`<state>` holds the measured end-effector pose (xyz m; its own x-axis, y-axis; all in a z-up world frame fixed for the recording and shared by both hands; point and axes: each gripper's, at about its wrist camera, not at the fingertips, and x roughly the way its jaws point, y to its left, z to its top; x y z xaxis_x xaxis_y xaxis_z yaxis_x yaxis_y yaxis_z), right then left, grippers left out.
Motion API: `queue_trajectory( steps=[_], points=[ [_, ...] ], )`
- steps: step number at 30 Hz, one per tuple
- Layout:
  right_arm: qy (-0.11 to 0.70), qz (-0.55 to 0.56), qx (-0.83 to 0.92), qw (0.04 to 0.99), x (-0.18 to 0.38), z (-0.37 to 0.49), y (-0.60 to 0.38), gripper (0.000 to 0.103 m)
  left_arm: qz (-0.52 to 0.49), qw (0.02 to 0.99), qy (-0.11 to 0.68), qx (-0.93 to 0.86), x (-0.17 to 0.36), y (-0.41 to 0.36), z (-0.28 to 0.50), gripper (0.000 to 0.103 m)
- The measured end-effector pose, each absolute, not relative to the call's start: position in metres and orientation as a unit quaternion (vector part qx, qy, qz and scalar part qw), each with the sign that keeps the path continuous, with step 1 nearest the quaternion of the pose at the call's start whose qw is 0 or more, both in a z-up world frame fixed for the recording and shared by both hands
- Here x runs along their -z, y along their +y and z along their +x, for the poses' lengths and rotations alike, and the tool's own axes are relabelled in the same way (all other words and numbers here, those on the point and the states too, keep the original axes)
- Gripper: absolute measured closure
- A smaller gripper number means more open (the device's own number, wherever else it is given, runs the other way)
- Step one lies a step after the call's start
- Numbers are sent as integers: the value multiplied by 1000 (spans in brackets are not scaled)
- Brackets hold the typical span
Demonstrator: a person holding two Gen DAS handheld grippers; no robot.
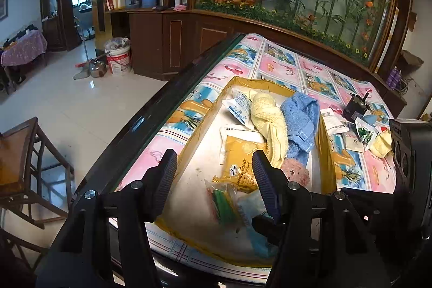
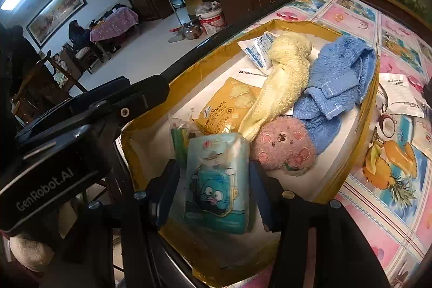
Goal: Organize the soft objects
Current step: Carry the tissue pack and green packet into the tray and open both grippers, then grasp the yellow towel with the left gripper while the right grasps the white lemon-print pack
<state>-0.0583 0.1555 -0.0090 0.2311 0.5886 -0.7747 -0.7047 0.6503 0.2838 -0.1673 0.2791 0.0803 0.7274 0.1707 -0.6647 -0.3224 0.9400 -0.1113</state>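
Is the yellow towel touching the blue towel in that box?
Touching. In the right wrist view the yellow towel lies against the blue towel with no gap between them.

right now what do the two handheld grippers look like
Both are matte black with silver screws on the linkages. The left gripper has ribbed dark-blue finger pads; the right gripper has similar pads. The left one's body carries white "GenRobot.AI" lettering.

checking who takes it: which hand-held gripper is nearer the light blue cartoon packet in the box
Right. The right hand-held gripper straddles the light blue cartoon packet; the left hand-held gripper sits farther along the box, over the yellow cracker packet.
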Motion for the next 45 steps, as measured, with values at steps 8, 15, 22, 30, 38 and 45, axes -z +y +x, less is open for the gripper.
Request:
queue_trajectory(
  steps=[8, 15, 22, 30, 38, 45],
  points=[
    [451, -49, -420, 786, 1, -62, 147, 49, -81, 923, 337, -164, -90, 267, -174, 44],
    [438, -29, -416, 796, -10, -65, 127, 49, -59, 925, 335, -167, -97, 249, -179, 44],
    [436, -3, -405, 804, -10, -63, 101, 49, -35, 927, 337, -161, -101, 227, -180, 44],
    [438, 23, -384, 812, -6, -58, 62, 48, -15, 929, 342, -142, -104, 198, -177, 44],
    [445, 41, -361, 818, 6, -54, 22, 48, -11, 929, 359, -91, -105, 173, -171, 44],
    [460, 66, -299, 833, 19, -40, -44, 48, -13, 925, 380, -8, -96, 137, -158, 45]
  ],
)
